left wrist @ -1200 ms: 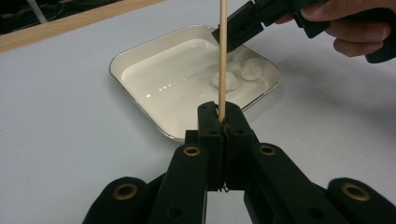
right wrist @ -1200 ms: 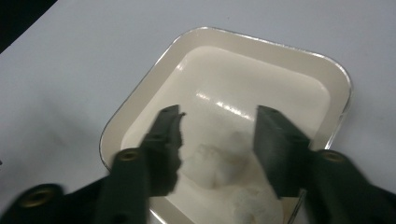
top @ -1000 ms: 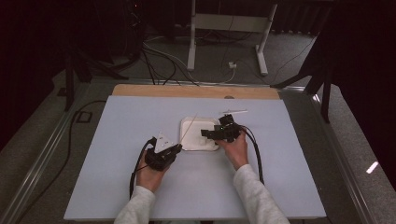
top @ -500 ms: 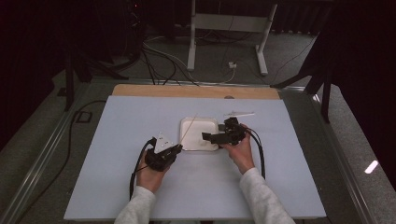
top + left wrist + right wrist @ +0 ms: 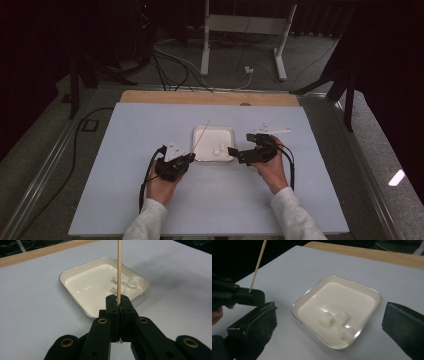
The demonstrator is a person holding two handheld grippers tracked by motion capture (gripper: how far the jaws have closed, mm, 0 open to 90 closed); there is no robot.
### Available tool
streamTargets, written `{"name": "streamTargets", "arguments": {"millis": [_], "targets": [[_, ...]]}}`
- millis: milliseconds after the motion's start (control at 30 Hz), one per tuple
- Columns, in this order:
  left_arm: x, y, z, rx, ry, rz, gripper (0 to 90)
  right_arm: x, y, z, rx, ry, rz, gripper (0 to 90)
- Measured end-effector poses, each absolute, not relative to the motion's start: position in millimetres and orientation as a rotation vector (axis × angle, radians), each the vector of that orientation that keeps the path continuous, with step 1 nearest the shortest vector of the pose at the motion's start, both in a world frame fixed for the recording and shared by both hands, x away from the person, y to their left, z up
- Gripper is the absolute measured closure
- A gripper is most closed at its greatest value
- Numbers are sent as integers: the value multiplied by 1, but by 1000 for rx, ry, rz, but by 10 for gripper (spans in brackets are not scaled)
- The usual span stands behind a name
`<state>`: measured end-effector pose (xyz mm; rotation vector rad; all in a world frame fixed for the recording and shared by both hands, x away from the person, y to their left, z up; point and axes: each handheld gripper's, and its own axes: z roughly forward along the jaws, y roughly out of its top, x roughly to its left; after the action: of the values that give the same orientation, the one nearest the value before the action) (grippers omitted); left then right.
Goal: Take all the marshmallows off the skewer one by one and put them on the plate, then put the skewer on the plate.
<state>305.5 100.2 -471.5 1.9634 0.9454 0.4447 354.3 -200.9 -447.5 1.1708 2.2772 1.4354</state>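
Observation:
A white square tray sits mid-table and holds small white marshmallow-like pieces in its near right corner. My left gripper rests at the tray's near left corner, shut on a thin wooden skewer that slants up over the tray. From its own camera, the left gripper pinches the skewer upright, with the pieces beyond. My right gripper hovers at the tray's right side; its jaws have just been opening and stand wide with nothing held. The right gripper frames the tray and the pieces.
The tray lies on a pale blue-grey table cover, with a wooden strip along the far edge. Black cables trail from both grippers. Beyond the table are floor cables and a white stand.
My right gripper has drawn back from over the tray to its right side and lifted a little, its jaws opening wider. The left gripper and skewer have stayed put.

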Motion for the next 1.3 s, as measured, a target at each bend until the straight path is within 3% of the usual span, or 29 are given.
{"name": "streamTargets", "arguments": {"millis": [700,1300], "targets": [[322,83,-465,1929,1013,421,895,310,-258,-448,1161,2137,1427,0],[353,56,-493,1945,1170,379,893,271,-299,-466,1247,2049,1403,0]]}}
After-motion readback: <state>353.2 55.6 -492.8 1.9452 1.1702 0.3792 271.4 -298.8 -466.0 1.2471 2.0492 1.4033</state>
